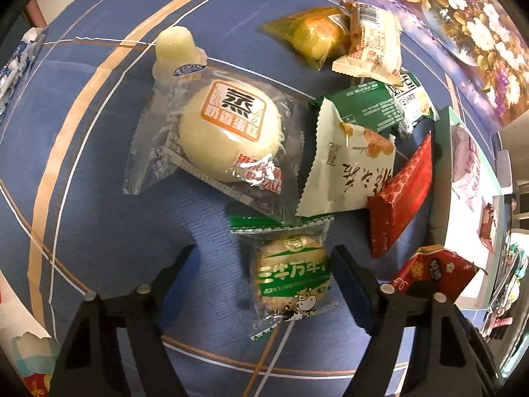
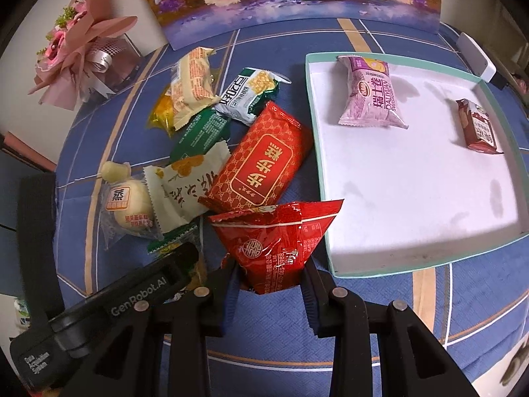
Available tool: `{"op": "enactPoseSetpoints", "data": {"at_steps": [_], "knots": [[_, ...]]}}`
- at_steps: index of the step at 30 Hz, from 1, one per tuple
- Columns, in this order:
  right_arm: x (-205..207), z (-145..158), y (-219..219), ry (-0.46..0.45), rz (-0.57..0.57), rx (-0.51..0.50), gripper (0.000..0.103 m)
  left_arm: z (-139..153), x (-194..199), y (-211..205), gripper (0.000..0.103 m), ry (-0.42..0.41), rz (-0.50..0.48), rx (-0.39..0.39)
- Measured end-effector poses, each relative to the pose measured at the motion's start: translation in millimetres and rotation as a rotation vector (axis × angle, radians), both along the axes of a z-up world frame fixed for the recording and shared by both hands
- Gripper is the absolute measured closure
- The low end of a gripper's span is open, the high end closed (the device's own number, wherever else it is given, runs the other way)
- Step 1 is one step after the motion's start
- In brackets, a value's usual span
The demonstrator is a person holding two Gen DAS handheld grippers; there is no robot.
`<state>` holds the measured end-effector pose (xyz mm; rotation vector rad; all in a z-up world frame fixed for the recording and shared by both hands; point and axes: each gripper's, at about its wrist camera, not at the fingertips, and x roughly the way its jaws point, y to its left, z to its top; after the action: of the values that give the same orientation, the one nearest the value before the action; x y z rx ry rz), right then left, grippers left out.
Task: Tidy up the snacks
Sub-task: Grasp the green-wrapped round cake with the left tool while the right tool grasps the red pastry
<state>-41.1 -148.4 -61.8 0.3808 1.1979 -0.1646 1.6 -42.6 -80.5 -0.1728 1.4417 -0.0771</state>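
Two snacks lie in the tray (image 2: 413, 178) beyond the right gripper (image 2: 269, 284), which clamps a red packet (image 2: 277, 238); the left gripper (image 1: 264, 264) straddles, jaws apart, a green-labelled biscuit (image 1: 291, 281); most of the pile remains.

The left gripper (image 1: 264, 261) points steeply down, its jaws parted wide; the right-hand finger (image 1: 347, 274) is close beside a wrapper lying between them, the other well clear. The right gripper (image 2: 269, 278) also points steeply down, jaws narrow and clamped on a red packet (image 2: 277, 241).

snack pile (image 2: 211, 139) left of tray (image 2: 317, 152)
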Motion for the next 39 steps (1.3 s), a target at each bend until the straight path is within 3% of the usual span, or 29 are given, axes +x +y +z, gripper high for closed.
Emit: {"op": "enactPoseSetpoints", "data": {"at_steps": [9,29,39], "knots": [[7.1,-11.2,1.7,0.009,0.010,0.004,0.067,-2.2,16.4,-2.1,0.039,-0.011,-0.016,0.058],[33.6,-25.4,4.2,0.012,0.026,-0.007,0.067,3.0,55.0,24.3,0.041,-0.048,-0.004,0.065],[30.3,-19.6,9.4,0.009,0.054,-0.029,0.069,0.7,49.1,26.2,0.042,-0.050,0.005,0.050]]}}
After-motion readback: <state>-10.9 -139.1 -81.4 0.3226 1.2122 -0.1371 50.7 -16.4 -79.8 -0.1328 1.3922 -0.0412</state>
